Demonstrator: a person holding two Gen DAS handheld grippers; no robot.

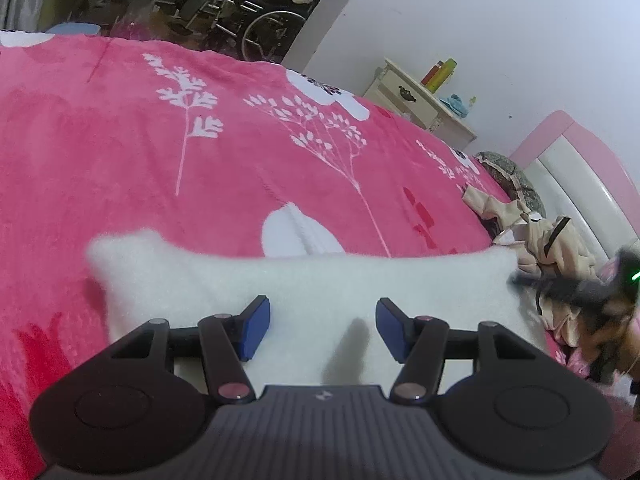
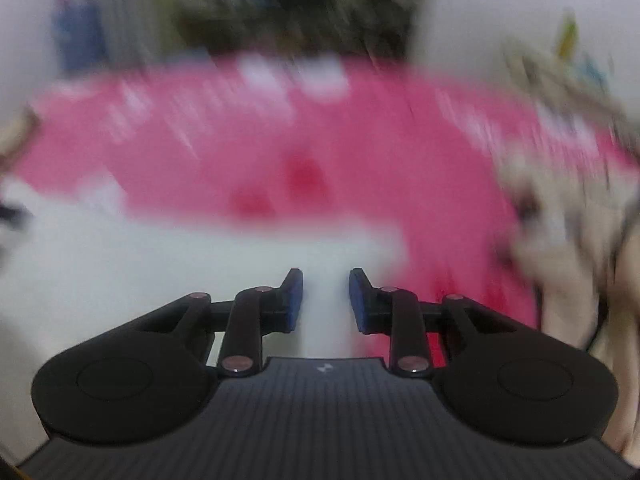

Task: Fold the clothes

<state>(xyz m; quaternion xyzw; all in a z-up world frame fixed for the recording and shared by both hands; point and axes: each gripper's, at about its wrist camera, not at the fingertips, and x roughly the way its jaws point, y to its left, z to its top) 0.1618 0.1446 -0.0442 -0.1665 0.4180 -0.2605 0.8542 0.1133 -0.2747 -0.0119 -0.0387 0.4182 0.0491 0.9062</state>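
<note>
i am holding my left gripper point(image 1: 323, 328) wide apart over the white cloth point(image 1: 304, 280) at the bottom middle. my right gripper point(image 2: 325, 300) is hanging part open over the white cloth's edge on the pink blanket point(image 1: 200, 160).

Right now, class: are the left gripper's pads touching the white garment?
Cannot tell. In the left wrist view the left gripper is open, both blue pads over the white garment, but neither contact nor gap shows plainly.

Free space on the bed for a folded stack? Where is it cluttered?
The pink blanket is bare from the far edge of the white garment up to the bed's far side. It is crowded on the right: beige clothes are heaped by the headboard, and the right gripper is there too.
</note>
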